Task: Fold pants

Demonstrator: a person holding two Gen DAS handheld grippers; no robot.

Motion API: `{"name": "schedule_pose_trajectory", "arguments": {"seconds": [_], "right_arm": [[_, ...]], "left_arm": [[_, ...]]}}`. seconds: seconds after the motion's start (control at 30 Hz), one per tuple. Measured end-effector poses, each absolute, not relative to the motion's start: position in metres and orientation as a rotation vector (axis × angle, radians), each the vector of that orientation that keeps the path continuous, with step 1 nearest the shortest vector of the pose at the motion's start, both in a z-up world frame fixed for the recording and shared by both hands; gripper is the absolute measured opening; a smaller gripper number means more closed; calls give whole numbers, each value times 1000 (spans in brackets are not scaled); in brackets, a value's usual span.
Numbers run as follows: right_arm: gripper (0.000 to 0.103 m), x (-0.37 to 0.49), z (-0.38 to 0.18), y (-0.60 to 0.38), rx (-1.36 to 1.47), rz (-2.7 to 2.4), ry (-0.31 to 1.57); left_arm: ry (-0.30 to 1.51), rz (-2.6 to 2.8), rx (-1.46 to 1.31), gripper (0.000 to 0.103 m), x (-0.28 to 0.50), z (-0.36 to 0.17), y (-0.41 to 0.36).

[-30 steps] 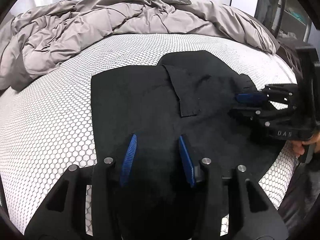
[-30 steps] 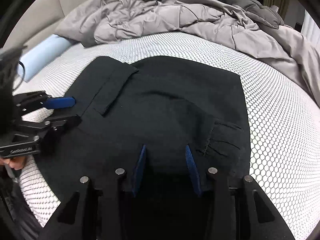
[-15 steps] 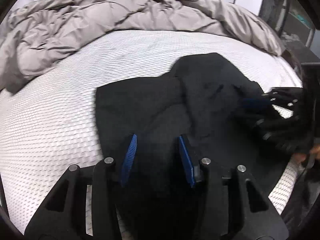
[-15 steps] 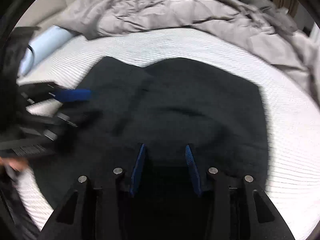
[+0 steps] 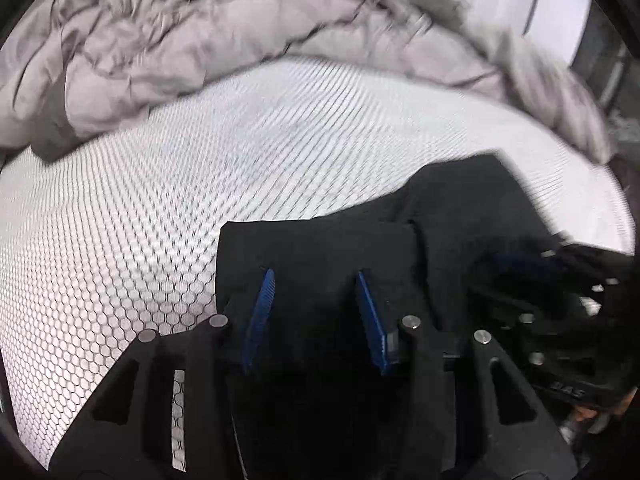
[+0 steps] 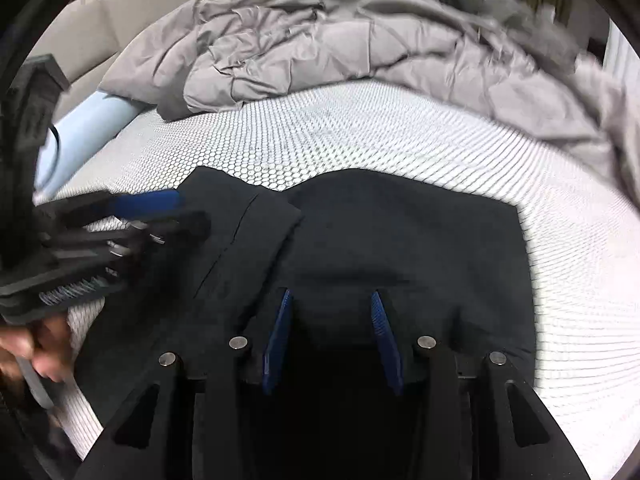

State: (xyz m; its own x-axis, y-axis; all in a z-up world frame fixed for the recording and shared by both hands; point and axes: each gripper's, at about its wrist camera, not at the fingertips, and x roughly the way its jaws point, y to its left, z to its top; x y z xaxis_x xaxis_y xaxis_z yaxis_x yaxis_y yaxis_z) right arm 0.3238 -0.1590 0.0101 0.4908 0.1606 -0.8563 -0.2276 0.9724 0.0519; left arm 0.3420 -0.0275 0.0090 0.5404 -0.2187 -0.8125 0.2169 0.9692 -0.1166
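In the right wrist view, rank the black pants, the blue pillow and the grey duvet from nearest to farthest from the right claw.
1. Pants: directly under and between the fingers of the right claw.
2. Pillow: far left, beyond the pants.
3. Duvet: heaped along the bed's far side; its near left edge sits close to the pillow's range, so 2 and 3 are nearly tied.

One pair of black pants (image 6: 400,240); one grey quilted duvet (image 6: 320,48), crumpled; one white honeycomb-patterned mattress cover (image 6: 360,136); one pale blue roll (image 6: 88,120); two grippers, left gripper (image 5: 316,312) and right gripper (image 6: 332,332); four blue fingertips
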Motion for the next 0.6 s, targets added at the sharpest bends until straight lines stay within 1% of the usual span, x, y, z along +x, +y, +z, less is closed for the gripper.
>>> {"name": "schedule_pose_trajectory", "arguments": {"seconds": [0.1, 0.17, 0.2, 0.3, 0.37, 0.43, 0.5, 0.6], "right_arm": [[45, 321, 4, -167, -147, 236, 1042], [45, 310, 8, -185, -167, 230, 1052], [45, 304, 10, -194, -166, 234, 1049], [45, 280, 22, -217, -100, 296, 1000], [47, 260, 35, -224, -33, 315, 954], [47, 246, 41, -215, 5, 389, 925], [47, 237, 37, -188, -57, 445, 922], [47, 234, 13, -158, -239, 422, 984]], "left_arm": [[946, -248, 17, 43, 340, 9, -28], [922, -207, 76, 49, 333, 10, -29], [914, -197, 91, 49, 329, 10, -28], [909, -154, 101, 48, 303, 21, -22], [881, -208, 60, 49, 275, 34, -20], [866, -269, 64, 54, 244, 39, -26], [883, -353, 112, 55, 222, 34, -41], [916, -368, 213, 57, 212, 16, -56]]}}
